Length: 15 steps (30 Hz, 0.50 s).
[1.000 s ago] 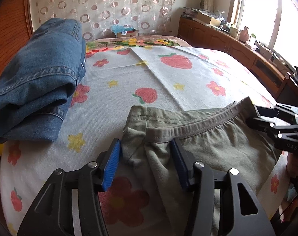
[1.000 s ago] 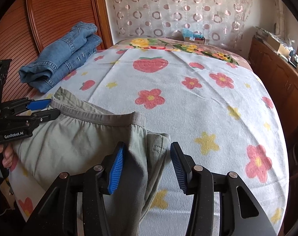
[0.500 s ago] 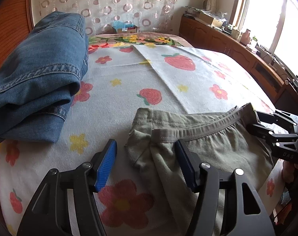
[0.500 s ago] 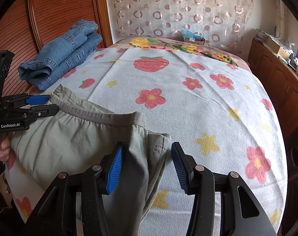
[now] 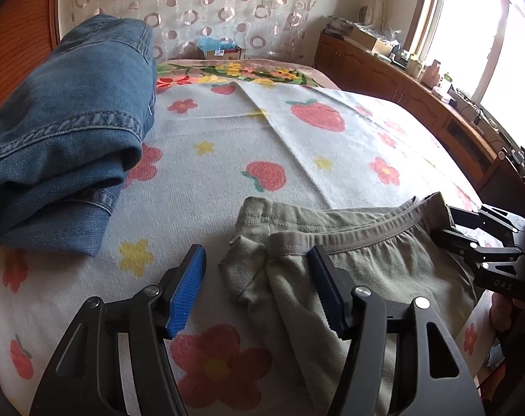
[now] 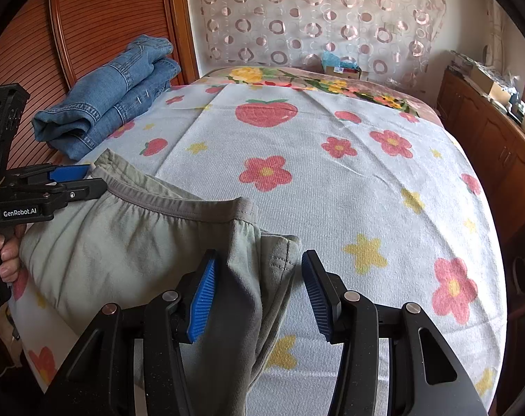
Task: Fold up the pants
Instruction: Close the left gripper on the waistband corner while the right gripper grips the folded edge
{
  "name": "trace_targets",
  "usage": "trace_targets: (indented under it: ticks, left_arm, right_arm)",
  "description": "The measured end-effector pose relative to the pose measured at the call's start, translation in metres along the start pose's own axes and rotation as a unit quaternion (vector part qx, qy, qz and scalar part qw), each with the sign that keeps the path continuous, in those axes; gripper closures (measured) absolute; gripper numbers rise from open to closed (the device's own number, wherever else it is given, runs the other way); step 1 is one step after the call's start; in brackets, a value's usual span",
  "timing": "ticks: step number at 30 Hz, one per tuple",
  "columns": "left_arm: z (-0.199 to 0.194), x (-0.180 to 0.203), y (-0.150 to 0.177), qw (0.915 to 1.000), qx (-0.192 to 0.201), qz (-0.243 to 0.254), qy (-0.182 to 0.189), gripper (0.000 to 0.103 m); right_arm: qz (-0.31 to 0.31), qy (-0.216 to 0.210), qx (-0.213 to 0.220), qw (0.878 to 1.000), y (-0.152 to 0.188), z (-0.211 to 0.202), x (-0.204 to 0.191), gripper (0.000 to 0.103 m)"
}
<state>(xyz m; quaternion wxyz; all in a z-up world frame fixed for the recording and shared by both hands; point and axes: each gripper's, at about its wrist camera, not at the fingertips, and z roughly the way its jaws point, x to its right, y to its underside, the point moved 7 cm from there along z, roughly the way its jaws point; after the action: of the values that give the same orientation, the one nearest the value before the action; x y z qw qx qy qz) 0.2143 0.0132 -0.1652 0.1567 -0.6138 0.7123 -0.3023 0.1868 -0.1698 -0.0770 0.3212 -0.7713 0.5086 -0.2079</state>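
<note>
Olive-green cotton pants (image 6: 123, 253), folded, lie at the near edge of the flower-and-strawberry bedspread (image 6: 331, 180). Left gripper (image 5: 259, 287) has just been widening, jaws apart over one waistband corner, not pinching. Right gripper (image 6: 259, 284) gapes over the other corner. Folded blue jeans (image 5: 64, 145) sit well apart.

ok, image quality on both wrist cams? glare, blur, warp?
Left wrist view: window blown out at upper right, fisheye bends the bed edge, dark vignette in the corners, jeans sharp. Right wrist view: even light, no glare, same barrel warp, green pants sharp, no motion blur.
</note>
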Motion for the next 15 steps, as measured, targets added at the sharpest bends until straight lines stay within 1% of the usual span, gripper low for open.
trace_targets:
  ticks: [4, 6, 7, 8, 9, 11, 12, 15]
  left_arm:
    - [0.0, 0.001, 0.0, 1.0, 0.002, -0.004, 0.001, 0.041]
    - [-0.003, 0.003, 0.002, 0.9998, 0.004, -0.006, 0.017, 0.056]
    - [-0.004, 0.005, 0.003, 0.9997, 0.004, -0.007, 0.025, 0.06]
    - [-0.005, 0.006, 0.003, 0.9995, 0.005, -0.008, 0.03, 0.07]
    - [-0.008, 0.009, 0.004, 0.9993, 0.009, -0.008, 0.035, 0.077]
    - [-0.012, 0.014, 0.003, 0.9993, 0.018, 0.002, 0.031, 0.084]
    - [-0.015, 0.017, 0.003, 0.9992, 0.024, 0.006, 0.032, 0.085]
    - [-0.028, 0.025, 0.0, 0.9986, 0.039, 0.013, 0.034, 0.086]
  right_arm:
    - [0.0, 0.0, 0.0, 1.0, 0.0, 0.0, 0.0, 0.052]
    - [0.0, 0.0, 0.0, 1.0, 0.0, 0.0, 0.0, 0.052]
    - [0.0, 0.0, 0.0, 1.0, 0.0, 0.0, 0.0, 0.052]
    - [0.0, 0.0, 0.0, 1.0, 0.0, 0.0, 0.0, 0.052]
    - [0.0, 0.0, 0.0, 1.0, 0.0, 0.0, 0.0, 0.052]
    - [0.0, 0.0, 0.0, 1.0, 0.0, 0.0, 0.0, 0.052]
    - [0.001, 0.0, 0.0, 1.0, 0.0, 0.0, 0.0, 0.052]
    - [0.001, -0.001, 0.0, 1.0, 0.0, 0.0, 0.001, 0.052]
